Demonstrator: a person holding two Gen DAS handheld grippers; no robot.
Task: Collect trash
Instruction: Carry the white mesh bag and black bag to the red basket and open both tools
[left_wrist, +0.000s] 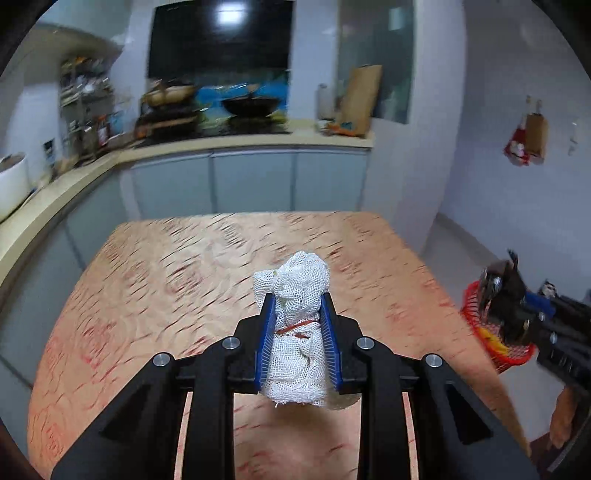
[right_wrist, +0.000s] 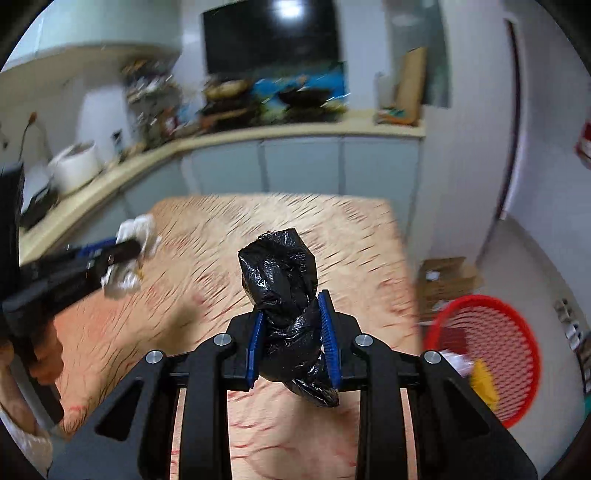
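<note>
The left gripper (left_wrist: 298, 325) is closed on a white mesh cloth bundle tied with a red band (left_wrist: 298, 325), held clear above the orange patterned tabletop (left_wrist: 166, 280); the right gripper (right_wrist: 291, 332) is clamped on a crumpled black plastic bag (right_wrist: 286, 295), also above the tabletop; a red mesh basket (right_wrist: 495, 354) holding scraps is seen beside the table's right edge

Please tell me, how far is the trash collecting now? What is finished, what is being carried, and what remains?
Done: the red basket beside the table already holds some scraps. In hand: the left gripper grips a white mesh bundle, the right gripper a crumpled black bag, both above the table. Left: both must still go into the basket.
</note>
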